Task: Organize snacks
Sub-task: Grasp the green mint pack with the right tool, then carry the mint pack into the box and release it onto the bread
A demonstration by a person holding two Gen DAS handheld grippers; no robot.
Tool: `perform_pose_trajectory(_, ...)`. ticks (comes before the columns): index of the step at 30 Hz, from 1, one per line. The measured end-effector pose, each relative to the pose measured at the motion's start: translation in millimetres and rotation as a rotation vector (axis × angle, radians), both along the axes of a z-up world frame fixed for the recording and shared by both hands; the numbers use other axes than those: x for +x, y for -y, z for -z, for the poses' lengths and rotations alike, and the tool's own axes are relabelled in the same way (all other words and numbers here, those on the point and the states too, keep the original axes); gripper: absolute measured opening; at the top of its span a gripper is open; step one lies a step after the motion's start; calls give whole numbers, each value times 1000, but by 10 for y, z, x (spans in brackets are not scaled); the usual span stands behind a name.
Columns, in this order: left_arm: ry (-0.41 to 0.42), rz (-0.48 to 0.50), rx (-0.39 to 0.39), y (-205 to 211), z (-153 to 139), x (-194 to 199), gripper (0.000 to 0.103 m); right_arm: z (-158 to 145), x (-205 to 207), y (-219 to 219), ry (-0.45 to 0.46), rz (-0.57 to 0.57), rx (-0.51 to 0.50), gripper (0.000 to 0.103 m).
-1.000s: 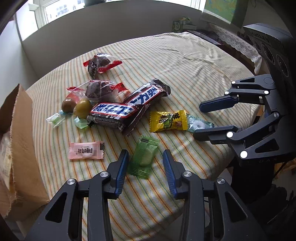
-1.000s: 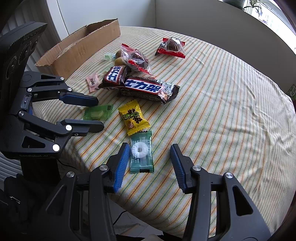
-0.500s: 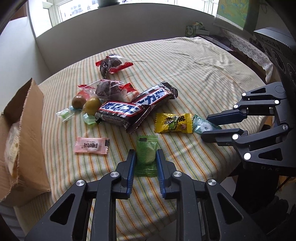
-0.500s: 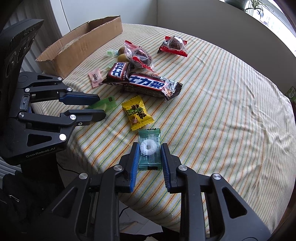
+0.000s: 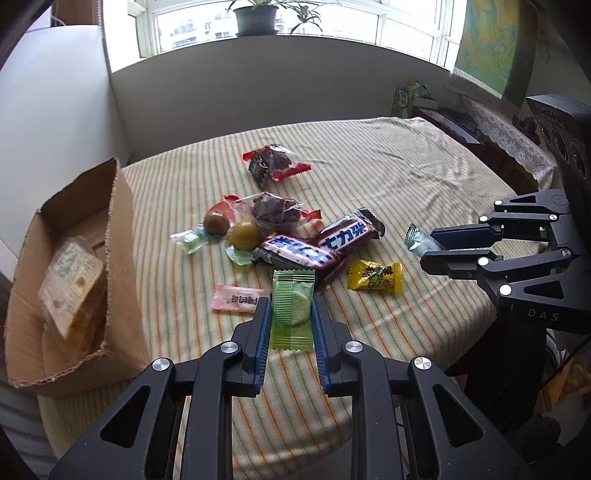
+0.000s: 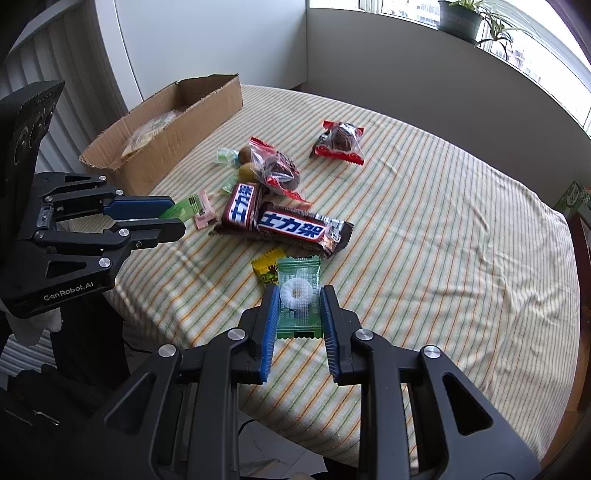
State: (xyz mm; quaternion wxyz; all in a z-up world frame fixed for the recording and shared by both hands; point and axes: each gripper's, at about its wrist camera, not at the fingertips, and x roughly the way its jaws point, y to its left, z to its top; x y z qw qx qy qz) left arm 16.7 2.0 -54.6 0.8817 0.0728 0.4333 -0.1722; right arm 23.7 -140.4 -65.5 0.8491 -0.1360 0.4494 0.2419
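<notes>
My left gripper is shut on a light green wrapped candy and holds it above the striped tablecloth. My right gripper is shut on a dark green packet with a white ring mint, also lifted. Each gripper shows in the other's view, the right and the left. On the cloth lie two Snickers bars, a yellow candy, a pink candy, two red-wrapped dark snacks and small green candies. A cardboard box stands at the left.
The box holds a pale packet. Two olive-coloured round sweets lie by the pile. The table's near edge drops off below both grippers. A windowsill with a plant and a side cabinet lie beyond.
Both grippers closed on their candies, the left on the light green one and the right on the ring mint, and lifted them off the cloth.
</notes>
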Motion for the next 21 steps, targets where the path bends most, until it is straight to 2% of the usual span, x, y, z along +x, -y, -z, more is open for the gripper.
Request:
perform_pose_trajectory(8, 54, -84, -26, -366, -204, 33, 20, -302, 198, -344, 63, -40, 45, 23)
perform_pose_trajectory(21, 118, -254, -19, -1136, -386, 137, 20, -670, 500, -1417, 116, -201, 99, 23)
